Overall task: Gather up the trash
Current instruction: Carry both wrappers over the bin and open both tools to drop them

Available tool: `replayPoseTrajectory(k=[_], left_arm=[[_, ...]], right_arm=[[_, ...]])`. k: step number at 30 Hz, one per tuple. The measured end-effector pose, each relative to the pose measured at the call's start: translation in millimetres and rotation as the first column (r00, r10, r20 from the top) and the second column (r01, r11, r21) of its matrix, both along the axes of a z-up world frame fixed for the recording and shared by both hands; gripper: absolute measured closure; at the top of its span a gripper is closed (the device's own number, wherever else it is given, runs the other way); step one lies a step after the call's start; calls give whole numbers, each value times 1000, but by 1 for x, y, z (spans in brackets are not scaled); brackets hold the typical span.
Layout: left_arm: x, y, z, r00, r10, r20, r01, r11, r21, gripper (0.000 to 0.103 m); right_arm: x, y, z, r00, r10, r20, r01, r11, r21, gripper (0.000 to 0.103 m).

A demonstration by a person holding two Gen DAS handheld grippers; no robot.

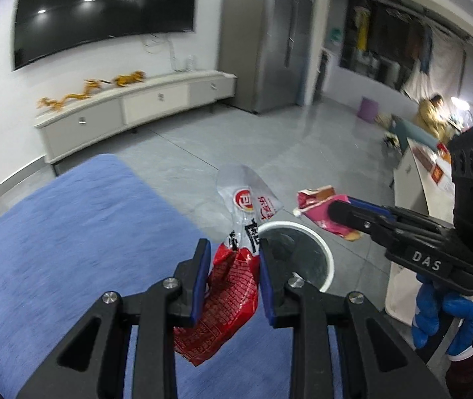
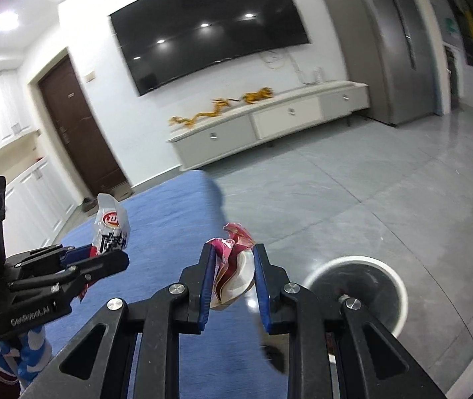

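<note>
My left gripper (image 1: 235,249) is shut on a red and white chip bag (image 1: 233,286), held above the edge of the blue surface (image 1: 70,249) beside the white-rimmed bin (image 1: 328,256). The bag also shows in the right wrist view (image 2: 111,226) in the left gripper (image 2: 116,259). My right gripper (image 2: 233,252) is shut on a crumpled pink wrapper (image 2: 233,266). In the left wrist view the right gripper (image 1: 333,211) holds the pink wrapper (image 1: 316,202) just beyond the bin. The bin (image 2: 399,289) stands on the floor to its right.
A grey tiled floor (image 1: 269,153) stretches to a white TV cabinet (image 1: 130,106) under a wall TV (image 1: 103,10). A grey fridge (image 1: 269,40) stands right of it. A white table (image 1: 409,179) with boxes is at the right.
</note>
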State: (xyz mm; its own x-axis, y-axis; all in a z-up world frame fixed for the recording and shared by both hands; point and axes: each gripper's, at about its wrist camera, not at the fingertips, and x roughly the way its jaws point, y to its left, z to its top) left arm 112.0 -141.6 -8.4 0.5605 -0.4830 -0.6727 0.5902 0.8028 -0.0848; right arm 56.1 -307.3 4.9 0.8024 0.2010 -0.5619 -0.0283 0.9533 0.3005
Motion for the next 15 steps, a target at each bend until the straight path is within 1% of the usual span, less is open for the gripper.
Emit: replayPoseTrajectory(k=[3,7,10,15], left_arm=[[14,-51,-20,998,-57,-41,59,998,33,77],[34,-98,-49,988,-103,-112,109,993,47,77],[45,-125,-67,982,-124,-144,134,989,63,76],[58,-157,-86,972,-147,-181,160,985,64,76]], right_arm=[[8,-35,-18,997,-68,-39,68,998,14,82],[18,-77,-43,985,-141,-97,144,989,25,82],[28,-101,-66,971,-183,-152,189,982,23,82],[44,-126,-96,950,-223,-218,235,972,29,81]])
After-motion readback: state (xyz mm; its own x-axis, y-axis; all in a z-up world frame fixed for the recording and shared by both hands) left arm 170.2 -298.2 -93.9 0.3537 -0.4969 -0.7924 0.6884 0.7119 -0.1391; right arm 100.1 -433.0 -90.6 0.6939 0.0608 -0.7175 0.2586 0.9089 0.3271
